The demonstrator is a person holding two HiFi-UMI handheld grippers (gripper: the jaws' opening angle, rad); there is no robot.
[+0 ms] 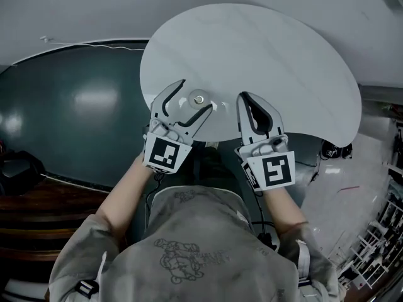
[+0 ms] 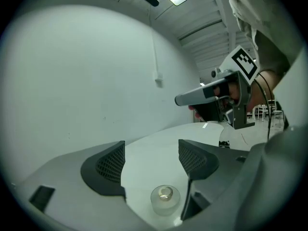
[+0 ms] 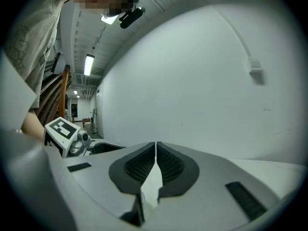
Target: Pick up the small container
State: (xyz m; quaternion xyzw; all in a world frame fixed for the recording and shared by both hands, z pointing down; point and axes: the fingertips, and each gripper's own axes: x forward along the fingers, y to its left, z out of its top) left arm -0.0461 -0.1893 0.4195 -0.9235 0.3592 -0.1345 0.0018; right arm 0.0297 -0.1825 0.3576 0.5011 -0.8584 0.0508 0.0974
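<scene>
- head view: a round white counter (image 1: 283, 55) fills the upper middle of the frame, over a dark teal floor (image 1: 63, 106) at the left
- the small container (image 1: 199, 98), clear with a metal-looking top, stands upright on the counter near its lower left edge
- the left gripper (image 1: 198, 95) reaches in from the lower left with its fingers (image 1: 169, 99) spread, one on each side of the container
- the right gripper (image 1: 244, 98) lies just right of centre, its fingers (image 1: 255, 115) pressed together, apart from the container
- the person's grey shirt (image 1: 189, 250) takes up the bottom of the frame
- left gripper view: the left gripper (image 2: 151, 158) has its fingers (image 2: 103, 170) released and wide apart
- the small container (image 2: 165, 199) sits at the bottom centre between them, deep toward the base, closer to the finger on the right of the frame; neither pad presses on it
- the right gripper (image 2: 180, 100) and its marker cube (image 2: 243, 64) show at the upper right, above the counter (image 2: 202, 134)
- right gripper view: the right gripper (image 3: 156, 150) has its fingers (image 3: 137, 165) clenched, pad against pad, with nothing between them
- the left gripper's marker cube (image 3: 62, 128) shows at the middle left
</scene>
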